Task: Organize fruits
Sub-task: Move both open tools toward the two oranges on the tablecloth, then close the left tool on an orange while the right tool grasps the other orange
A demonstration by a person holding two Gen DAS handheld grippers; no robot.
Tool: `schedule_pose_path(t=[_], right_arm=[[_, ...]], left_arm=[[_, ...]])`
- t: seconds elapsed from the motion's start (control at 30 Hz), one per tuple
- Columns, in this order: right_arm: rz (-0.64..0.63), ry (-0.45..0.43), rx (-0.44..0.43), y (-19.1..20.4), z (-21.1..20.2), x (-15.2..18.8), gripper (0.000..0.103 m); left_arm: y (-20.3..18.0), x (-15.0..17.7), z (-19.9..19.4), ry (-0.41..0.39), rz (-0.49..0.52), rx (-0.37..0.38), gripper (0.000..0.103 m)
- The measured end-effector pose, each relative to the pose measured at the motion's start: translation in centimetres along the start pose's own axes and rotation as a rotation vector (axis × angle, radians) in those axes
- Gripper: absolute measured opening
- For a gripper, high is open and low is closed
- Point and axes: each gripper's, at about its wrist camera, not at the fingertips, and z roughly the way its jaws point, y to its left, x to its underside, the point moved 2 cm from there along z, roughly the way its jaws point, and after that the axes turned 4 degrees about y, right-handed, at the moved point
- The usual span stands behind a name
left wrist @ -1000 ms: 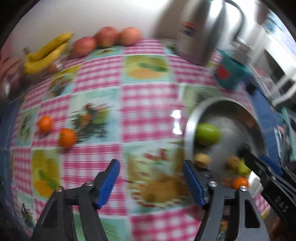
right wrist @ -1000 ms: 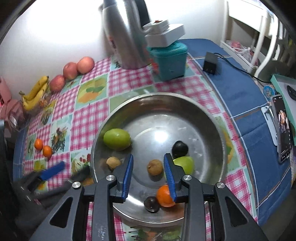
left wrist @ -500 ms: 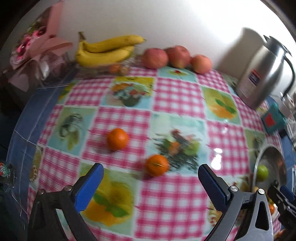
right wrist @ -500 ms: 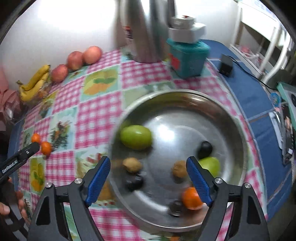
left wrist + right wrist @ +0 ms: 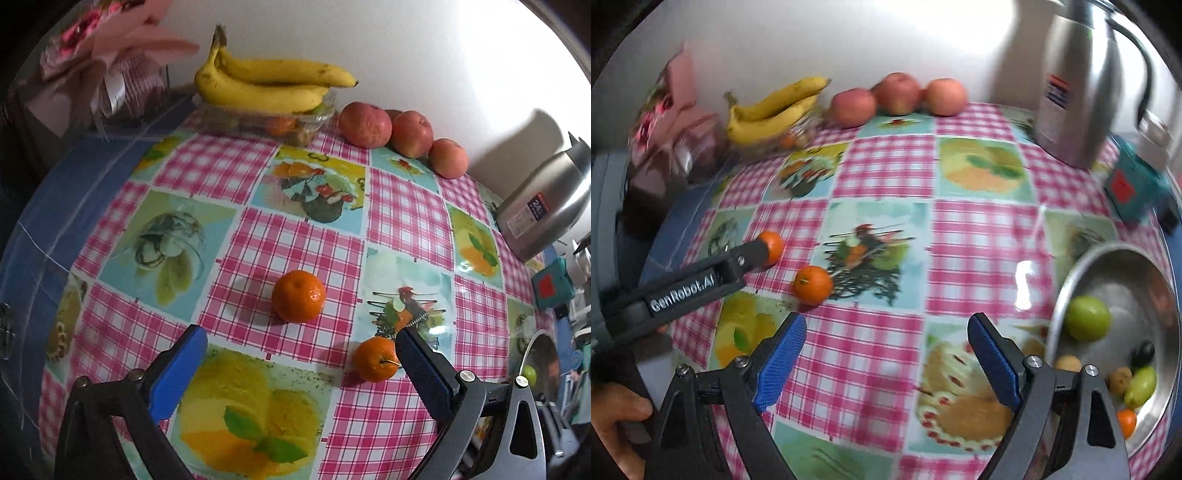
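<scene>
Left wrist view: the left tongs stand wide with nothing gripped above the checked tabletop; one mandarin lies ahead between the blue pads, a second mandarin just beside the right pad; bananas and apples line the wall.

Right wrist view: the right tongs are wide and empty over bare cloth; both mandarins lie at left by the left tongs; the steel bowl at right holds green, brown, dark and orange fruit.

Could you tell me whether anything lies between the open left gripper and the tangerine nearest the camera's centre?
Nothing visible does: only bare tablecloth separates the open left gripper from that tangerine. A second tangerine sits apart, beside the right-hand finger.
</scene>
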Motion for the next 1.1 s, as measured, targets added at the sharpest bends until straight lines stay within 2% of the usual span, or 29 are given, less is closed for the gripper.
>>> schedule_pose_path(t=[0.13, 0.27, 0.33, 0.4, 0.5, 0.57, 0.63, 0.67, 0.73, 1.0, 1.03, 1.1], right_arm=[[-0.038, 0.008, -0.014, 1.8, 2.0, -0.4, 0.088], [-0.088, 0.012, -0.02, 3.7, 4.0, -1.1, 0.072], [-0.11, 0.018, -0.035, 4.7, 5.0, -1.3, 0.071], [-0.135, 0.022, -0.042, 5.4, 5.8, -1.4, 0.061], [-0.148, 0.038, -0.045, 5.8, 7.1, -1.6, 0.051], [-0.143, 0.041, -0.053, 5.7, 7.4, -1.8, 0.048], [-0.144, 0.041, -0.066, 5.7, 7.4, -1.9, 0.044], [-0.147, 0.042, -0.073, 5.8, 7.5, -2.0, 0.039], [-0.155, 0.042, -0.067, 6.0, 7.4, -2.0, 0.038], [-0.143, 0.035, -0.067, 5.5, 5.8, -1.8, 0.037], [-0.14, 0.031, -0.064, 5.4, 5.3, -1.8, 0.037], [-0.134, 0.023, -0.06, 5.0, 4.2, -1.6, 0.037]], left_arm=[[0.4, -0.6, 0.7, 0.002, 0.02, -0.019, 0.103], [0.4, -1.3, 1.7, 0.001, 0.041, -0.014, 0.103], [0.5, -1.4, 2.2, 0.007, 0.046, -0.01, 0.102], [0.5, -1.6, 2.8, 0.014, 0.045, 0.004, 0.1], [0.3, -1.7, 3.9, 0.037, 0.045, 0.025, 0.088], [0.3, -1.6, 4.4, 0.053, 0.04, 0.044, 0.08], [0.3, -1.6, 4.7, 0.069, 0.024, 0.078, 0.06], [0.4, -1.6, 4.7, 0.074, 0.014, 0.093, 0.056], [0.7, -1.6, 4.4, 0.069, -0.007, 0.104, 0.041], [0.7, -1.0, 2.3, 0.073, -0.035, 0.106, 0.039], [0.5, -0.8, 1.8, 0.073, -0.04, 0.108, 0.035], [-0.1, -0.4, 0.8, 0.067, -0.04, 0.116, 0.033]])
